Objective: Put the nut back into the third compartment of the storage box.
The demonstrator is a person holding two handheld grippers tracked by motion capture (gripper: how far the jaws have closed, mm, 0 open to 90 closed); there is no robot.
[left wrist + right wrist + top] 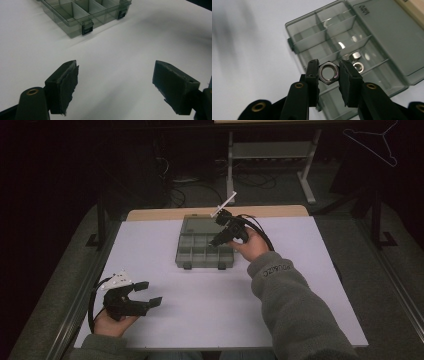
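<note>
A hex nut (328,72) is pinched by two opposite flats between the pads of the right claw (328,73), held in the air above the open organiser box (205,245) at the far middle of the counter (300,285). The grip is narrow — only the pad tips bear on smooth metal — so the nut could twist or slip out if the hand is tilted or jolted, and a drop from here would probably let it bounce off a divider into the wrong compartment or out onto the counter. A release made over a partition wall instead of over an open cell could leave it perched or skidding. Two more nuts (356,60) lie in one compartment just beyond the held one; a low pass could knock them.

The left claw (145,293) is released, its jaws wide apart and empty, resting low over the near left of the counter, well apart from the box.

The nut is bright, polished steel, six-sided with a round bore. The box is smoky translucent plastic — thin straight dividers, a flat hinged lid laid open on the far side, two dark latches (87,27) on the near wall. The pads are matte black and rough, frayed at the edges. The counter is smooth, matte white.
</note>
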